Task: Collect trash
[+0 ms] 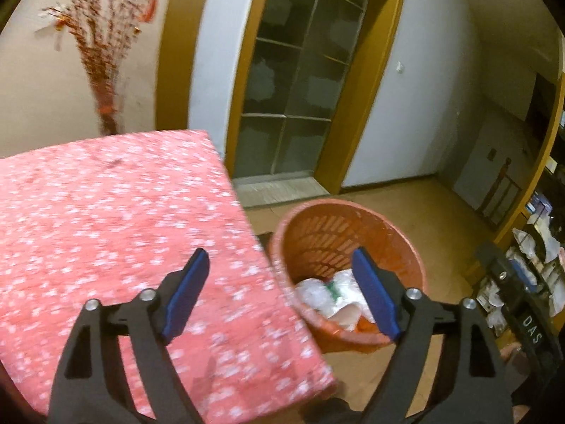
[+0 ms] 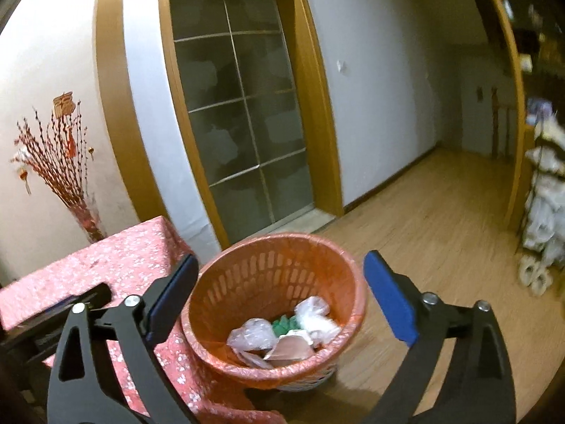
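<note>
1. Grippers: 2. Left gripper [image 1: 282, 293] and right gripper [image 2: 279, 296], each w/ 2 blue-padded fingers, so 4 pads total.
2. Baskets: 1 orange slotted basket [image 2: 247, 272] on the floor, seen in both views.
3. Trash pcs in basket: approx 5. About 3 clear/white plastic wads [image 2: 252, 334], 1 green scrap [image 2: 284, 323], 1 pale card/paper pc [image 2: 291, 348]. Exact count unclear, pile overlaps.
4. Tables: 1, w/ 1 pink floral cloth [image 1: 106, 229].
5. Glass-panel doors: 1 [image 2: 240, 113].
6. Red twig bunches: 1 [image 2: 60, 155], by the wall.
</note>
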`<act>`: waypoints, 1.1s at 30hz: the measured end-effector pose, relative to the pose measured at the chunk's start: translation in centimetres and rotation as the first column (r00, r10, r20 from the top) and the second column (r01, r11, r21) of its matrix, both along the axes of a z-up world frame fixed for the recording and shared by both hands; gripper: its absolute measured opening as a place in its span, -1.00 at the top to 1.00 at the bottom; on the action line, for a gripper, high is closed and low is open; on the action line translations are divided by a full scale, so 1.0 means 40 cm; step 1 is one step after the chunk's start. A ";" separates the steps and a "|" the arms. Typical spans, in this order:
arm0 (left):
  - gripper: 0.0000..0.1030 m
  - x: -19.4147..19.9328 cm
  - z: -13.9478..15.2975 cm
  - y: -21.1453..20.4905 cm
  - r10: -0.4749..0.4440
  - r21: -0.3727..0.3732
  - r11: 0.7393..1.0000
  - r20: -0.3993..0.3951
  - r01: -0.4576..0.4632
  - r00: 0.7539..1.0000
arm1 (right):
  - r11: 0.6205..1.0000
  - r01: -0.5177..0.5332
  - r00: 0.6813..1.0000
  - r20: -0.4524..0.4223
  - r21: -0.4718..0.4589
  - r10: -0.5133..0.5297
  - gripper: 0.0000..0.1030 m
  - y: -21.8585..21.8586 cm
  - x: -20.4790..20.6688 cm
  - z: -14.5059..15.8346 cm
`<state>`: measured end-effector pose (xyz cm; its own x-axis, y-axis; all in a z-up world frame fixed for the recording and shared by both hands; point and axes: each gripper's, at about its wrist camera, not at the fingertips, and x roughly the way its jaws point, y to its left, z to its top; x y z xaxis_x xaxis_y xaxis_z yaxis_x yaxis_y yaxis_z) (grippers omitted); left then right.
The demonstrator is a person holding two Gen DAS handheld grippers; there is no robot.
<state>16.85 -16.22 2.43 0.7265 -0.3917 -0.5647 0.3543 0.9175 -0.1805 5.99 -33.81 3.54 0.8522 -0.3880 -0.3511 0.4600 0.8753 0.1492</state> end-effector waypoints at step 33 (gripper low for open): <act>-0.92 -0.372 -0.001 0.315 0.290 0.145 0.931 0.258 -0.334 0.922 | 0.979 -0.103 0.994 -0.054 -0.179 0.095 -0.95 0.248 -0.205 -0.030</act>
